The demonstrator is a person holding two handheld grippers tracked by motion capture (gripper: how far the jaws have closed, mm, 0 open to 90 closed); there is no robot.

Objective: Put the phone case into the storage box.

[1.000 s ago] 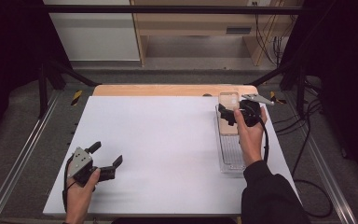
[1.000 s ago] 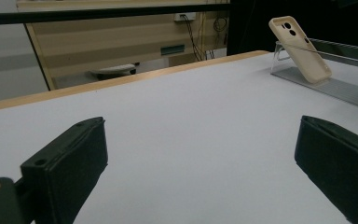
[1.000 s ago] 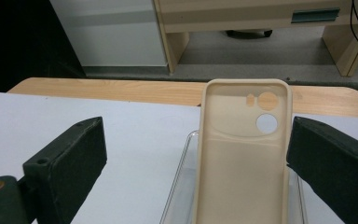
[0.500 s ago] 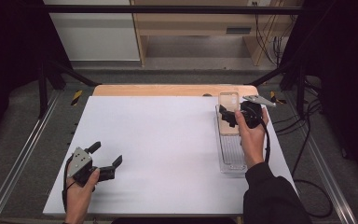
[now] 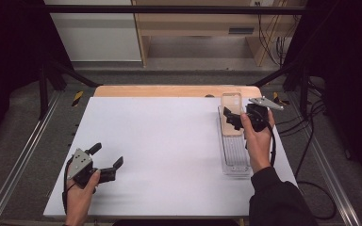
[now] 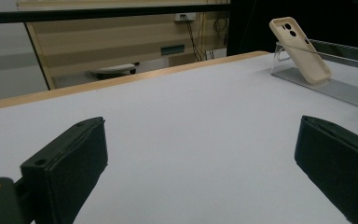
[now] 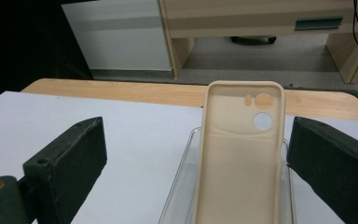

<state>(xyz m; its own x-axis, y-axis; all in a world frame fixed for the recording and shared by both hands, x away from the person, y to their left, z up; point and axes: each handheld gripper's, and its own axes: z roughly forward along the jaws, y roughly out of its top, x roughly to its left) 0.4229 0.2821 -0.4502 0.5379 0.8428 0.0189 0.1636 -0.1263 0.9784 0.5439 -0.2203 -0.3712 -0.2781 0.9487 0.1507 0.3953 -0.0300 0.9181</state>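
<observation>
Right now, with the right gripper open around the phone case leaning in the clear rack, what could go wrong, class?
1. The phone case only leans tilted in the clear rack; a nudge from one side might tip it.
2. It sits nearer one side of the right gripper, so closing could push it sideways.
3. The rack looks light and may slide, while the left gripper rests far off.

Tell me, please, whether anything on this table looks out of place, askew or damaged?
Nothing stands out. The beige phone case leans tilted in the clear slotted rack, intact, between the open jaws of the right gripper, which do not touch it.
</observation>
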